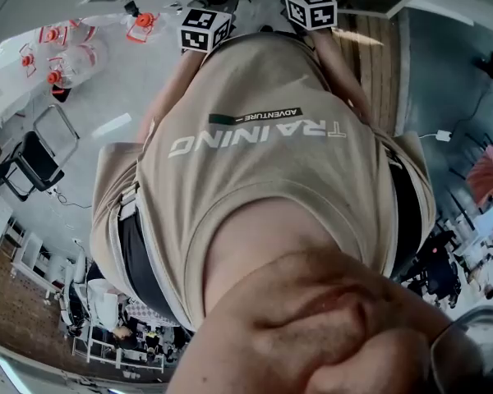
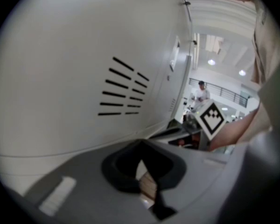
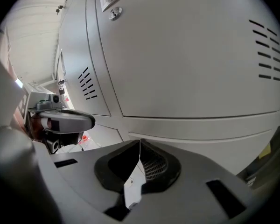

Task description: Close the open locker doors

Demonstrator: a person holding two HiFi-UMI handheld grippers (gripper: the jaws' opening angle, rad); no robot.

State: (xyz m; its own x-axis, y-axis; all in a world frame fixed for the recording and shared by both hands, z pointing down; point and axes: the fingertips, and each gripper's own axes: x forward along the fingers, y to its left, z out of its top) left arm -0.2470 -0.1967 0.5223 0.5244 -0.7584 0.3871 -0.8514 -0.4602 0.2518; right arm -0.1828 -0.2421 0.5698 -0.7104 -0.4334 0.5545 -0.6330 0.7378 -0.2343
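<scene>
My left gripper [image 2: 141, 144] is shut with nothing between its jaws, right up against a white locker door [image 2: 79, 64] with black vent slits [image 2: 123, 90]. My right gripper [image 3: 140, 143] is also shut and empty, close under another white locker door [image 3: 191, 55] with a lock [image 3: 114, 14] at its upper left. That door and the vented door [image 3: 77, 73] to its left look flush with the frame. In the head view only the two marker cubes show, left cube [image 1: 204, 29] and right cube [image 1: 311, 9], above the person's beige shirt [image 1: 255, 162].
The left gripper's body [image 3: 60, 120] shows at the left of the right gripper view, and the right gripper's cube [image 2: 210, 118] shows in the left gripper view. A person [image 2: 201, 93] stands far off. A black chair [image 1: 33, 158] and red-capped bottles [image 1: 66, 64] are at the head view's left.
</scene>
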